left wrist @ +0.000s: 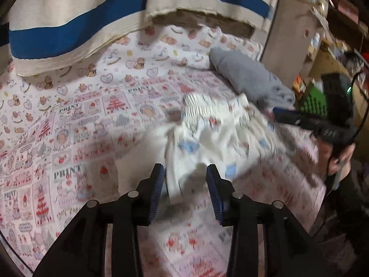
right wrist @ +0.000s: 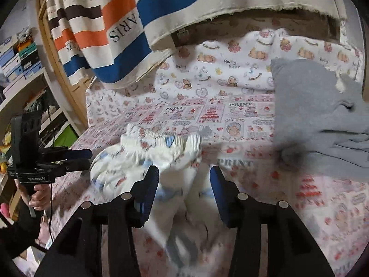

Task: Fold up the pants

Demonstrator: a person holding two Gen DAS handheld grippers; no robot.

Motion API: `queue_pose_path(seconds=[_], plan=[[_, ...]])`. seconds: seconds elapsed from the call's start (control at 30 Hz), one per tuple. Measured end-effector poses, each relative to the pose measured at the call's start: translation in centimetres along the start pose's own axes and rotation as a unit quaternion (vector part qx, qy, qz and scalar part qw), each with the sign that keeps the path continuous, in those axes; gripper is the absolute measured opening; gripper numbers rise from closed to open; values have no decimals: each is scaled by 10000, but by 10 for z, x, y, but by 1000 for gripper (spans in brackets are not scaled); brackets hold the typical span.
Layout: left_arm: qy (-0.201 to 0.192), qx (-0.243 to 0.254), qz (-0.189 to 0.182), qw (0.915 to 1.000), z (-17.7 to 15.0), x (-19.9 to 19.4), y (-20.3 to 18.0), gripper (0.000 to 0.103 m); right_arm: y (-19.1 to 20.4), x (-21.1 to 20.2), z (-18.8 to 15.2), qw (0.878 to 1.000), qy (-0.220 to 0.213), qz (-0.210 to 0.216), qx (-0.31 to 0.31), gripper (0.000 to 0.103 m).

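Pants (left wrist: 207,138) lie crumpled on the bedsheet (left wrist: 80,127) between both open grippers.

Grey garment (right wrist: 318,115) on printed bedsheet (left wrist: 80,120), striped cloth (right wrist: 161,11) behind.

A: We see the pants (left wrist: 207,138), small and white with a scattered print of pale blue and red shapes, lying on the patterned bed sheet (left wrist: 80,120).

B: We agree. They are rumpled, not flat; the gathered elastic waistband (right wrist: 166,142) sits at the far end, bunched and wavy.

A: From the right wrist view we see the two legs running toward us, side by side, with a crease between them.

B: In the left wrist view we see a leg edge reaching nearest the camera. Blur hides the hems, so we cannot tell how neatly they line up.

A: We find them about mid-bed.
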State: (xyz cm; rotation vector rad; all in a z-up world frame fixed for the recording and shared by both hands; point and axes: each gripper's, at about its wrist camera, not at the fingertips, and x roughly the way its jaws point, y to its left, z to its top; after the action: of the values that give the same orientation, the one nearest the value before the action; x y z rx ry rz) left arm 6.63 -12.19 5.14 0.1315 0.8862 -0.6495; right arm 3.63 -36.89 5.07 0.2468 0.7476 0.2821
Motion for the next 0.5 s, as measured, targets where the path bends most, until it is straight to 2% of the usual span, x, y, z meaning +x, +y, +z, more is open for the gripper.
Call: queue_pose_path(seconds=[0.03,0.07,0.1,0.13,0.27,0.4,0.5], plan=[[5,36,133,9999,-4,1,-3,36,2,-5,-4,10000,42,70,-33,48],[-54,40,255,9997,-7,0,-4,32,5,-10,-10,9998,99,119,-119,39],[-93,84,314,9994,-9,-1,-6,31,12,-14,-19,9990,225,178,-329,25],[-104,165,341,9992,-12,-1,-7,31,19,-16,-28,9975,358,215,-573,22],[61,195,407,9990,-14,9,-6,31,42,-14,-60,9891,649,-225,-1299,20],[147,169,522,9984,-12,19,-4,32,44,-9,-66,9887,442,-504,-1342,20],[183,154,679,9974,-10,23,-1,34,47,1,-64,9868,462,-677,-1395,21]])
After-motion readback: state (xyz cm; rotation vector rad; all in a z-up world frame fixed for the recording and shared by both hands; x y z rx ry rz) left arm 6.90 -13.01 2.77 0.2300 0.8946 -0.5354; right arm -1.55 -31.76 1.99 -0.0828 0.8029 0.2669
